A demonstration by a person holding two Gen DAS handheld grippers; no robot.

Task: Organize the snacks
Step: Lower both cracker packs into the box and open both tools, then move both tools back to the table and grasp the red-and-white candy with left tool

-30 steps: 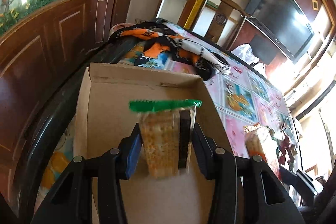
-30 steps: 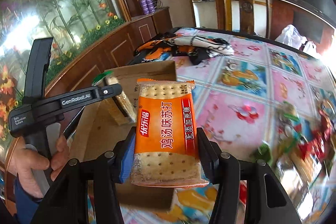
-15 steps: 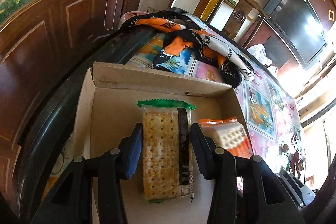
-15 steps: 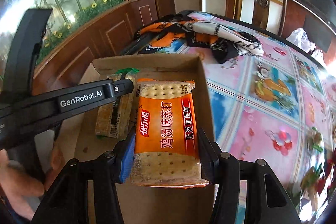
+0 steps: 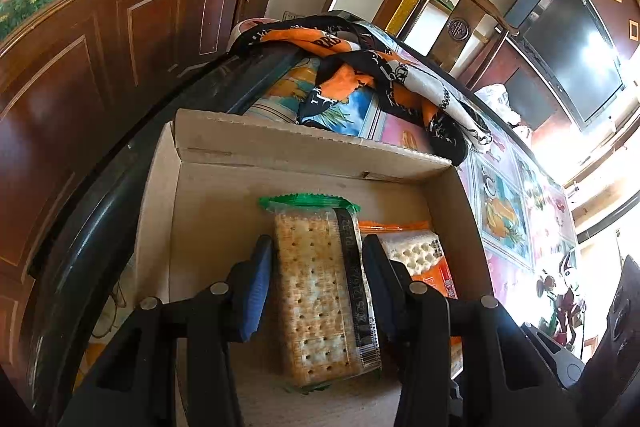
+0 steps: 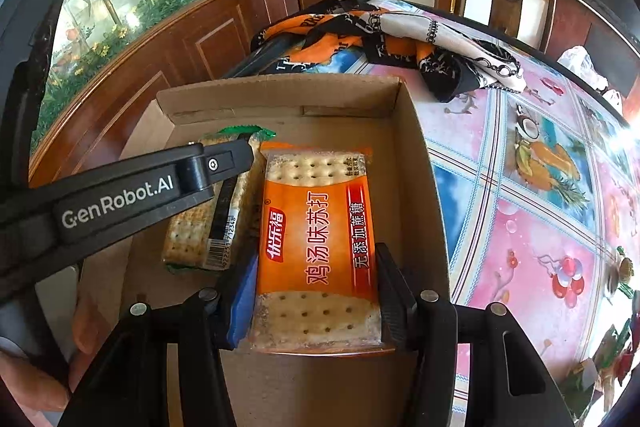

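Both packets have come lower into the cardboard box (image 6: 416,155) at the worktop's (image 6: 520,227) left edge. The left gripper (image 5: 318,279) pinches the green-sealed cracker packet (image 5: 316,291); the right gripper (image 6: 316,291) pinches the orange cracker packet (image 6: 316,227) just beside it.

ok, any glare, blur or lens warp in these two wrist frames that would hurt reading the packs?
Left wrist view: window glare blows out the right edge; green-sealed clear cracker pack sharp. Right wrist view: orange cracker pack lettering crisp; sun glare at the far right. Both: heavy fisheye bending and dark corners.
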